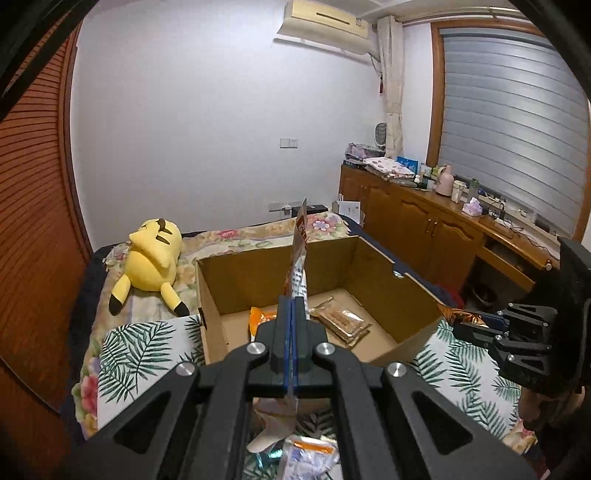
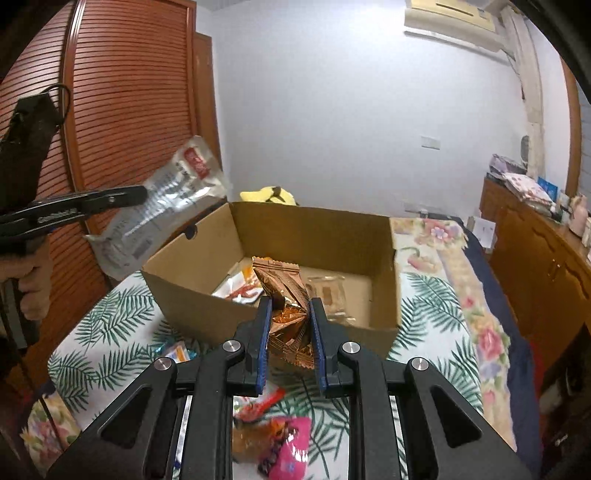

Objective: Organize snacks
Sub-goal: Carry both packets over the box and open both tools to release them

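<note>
the left gripper (image 1: 291,314) pinched a thin silver packet (image 2: 173,192) edge-on; the right gripper (image 2: 288,325) clamped a copper packet (image 2: 284,291). either could slip short of the cardboard box (image 2: 207,295).

I count one cardboard box (image 2: 207,295) with two snack packets (image 1: 341,321) inside, two packets (image 2: 284,295) held up, and one yellow plush toy (image 1: 151,258).

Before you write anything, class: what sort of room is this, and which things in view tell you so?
Most likely a bedroom at home. A bed with a floral and leaf-print cover holds a yellow plush toy, a louvred wooden wardrobe stands beside it, and an air conditioner hangs on the wall.
</note>
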Motion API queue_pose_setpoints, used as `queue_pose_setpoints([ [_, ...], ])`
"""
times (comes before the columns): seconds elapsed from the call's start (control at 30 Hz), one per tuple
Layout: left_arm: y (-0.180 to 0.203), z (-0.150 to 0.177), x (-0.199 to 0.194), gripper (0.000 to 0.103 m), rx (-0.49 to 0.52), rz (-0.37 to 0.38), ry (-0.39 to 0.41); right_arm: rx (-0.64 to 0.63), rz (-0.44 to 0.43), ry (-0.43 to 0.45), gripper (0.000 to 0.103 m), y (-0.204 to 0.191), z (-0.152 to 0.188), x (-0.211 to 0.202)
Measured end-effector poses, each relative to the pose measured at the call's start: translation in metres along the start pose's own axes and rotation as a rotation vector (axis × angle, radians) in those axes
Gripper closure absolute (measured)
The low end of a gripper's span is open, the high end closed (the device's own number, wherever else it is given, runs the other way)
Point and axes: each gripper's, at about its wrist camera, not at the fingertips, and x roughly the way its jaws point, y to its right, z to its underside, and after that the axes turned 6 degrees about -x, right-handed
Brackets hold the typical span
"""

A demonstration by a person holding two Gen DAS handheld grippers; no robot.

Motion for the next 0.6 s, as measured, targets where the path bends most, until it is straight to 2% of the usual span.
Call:
queue_pose_setpoints([
  [0.3, -0.013, -0.011, 0.048, 0.103, -0.005, 0.013, -0.037, -0.059, -0.012, 0.033, 0.085, -0.002, -0.026, 0.045],
  [0.6, -0.012, -0.001, 0.083, 0.103, 0.014, 0.014, -0.074, -0.067, -0.036, -0.007, 0.085, 0.002, -0.028, 0.094],
])
